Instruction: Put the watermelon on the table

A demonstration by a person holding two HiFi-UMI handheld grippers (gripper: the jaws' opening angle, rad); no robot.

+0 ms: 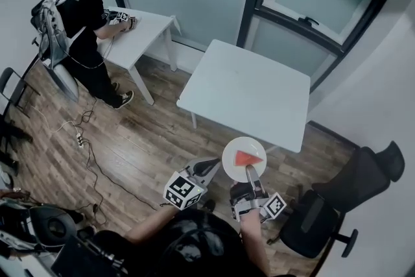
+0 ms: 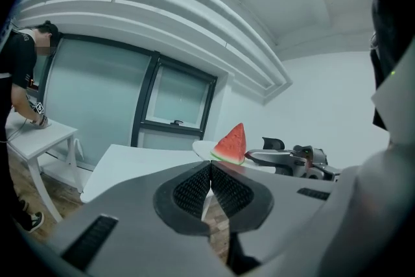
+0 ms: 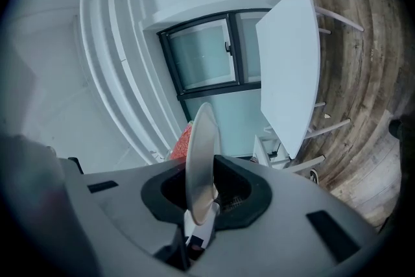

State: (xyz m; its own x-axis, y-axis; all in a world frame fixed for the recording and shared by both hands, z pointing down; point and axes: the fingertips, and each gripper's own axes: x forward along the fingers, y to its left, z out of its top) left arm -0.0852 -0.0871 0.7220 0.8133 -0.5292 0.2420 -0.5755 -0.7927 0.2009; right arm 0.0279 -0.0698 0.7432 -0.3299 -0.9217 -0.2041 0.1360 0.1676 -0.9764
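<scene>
A red watermelon wedge (image 1: 247, 157) with a green rind lies on a small white plate (image 1: 232, 151). My right gripper (image 1: 249, 172) is shut on the plate's near rim and holds it in the air just short of the white table (image 1: 246, 91). In the right gripper view the plate (image 3: 200, 152) stands edge-on between the jaws, with the watermelon (image 3: 180, 143) behind it. My left gripper (image 1: 212, 167) hovers just left of the plate, shut and empty. In its own view the left gripper (image 2: 211, 186) has its pads together, with the wedge (image 2: 231, 144) beyond them.
A black office chair (image 1: 337, 204) stands at the right on the wooden floor. A person (image 1: 84, 16) works at a second white table (image 1: 146, 32) at the back left. Cables (image 1: 84, 139) trail over the floor at the left. Windows line the far wall.
</scene>
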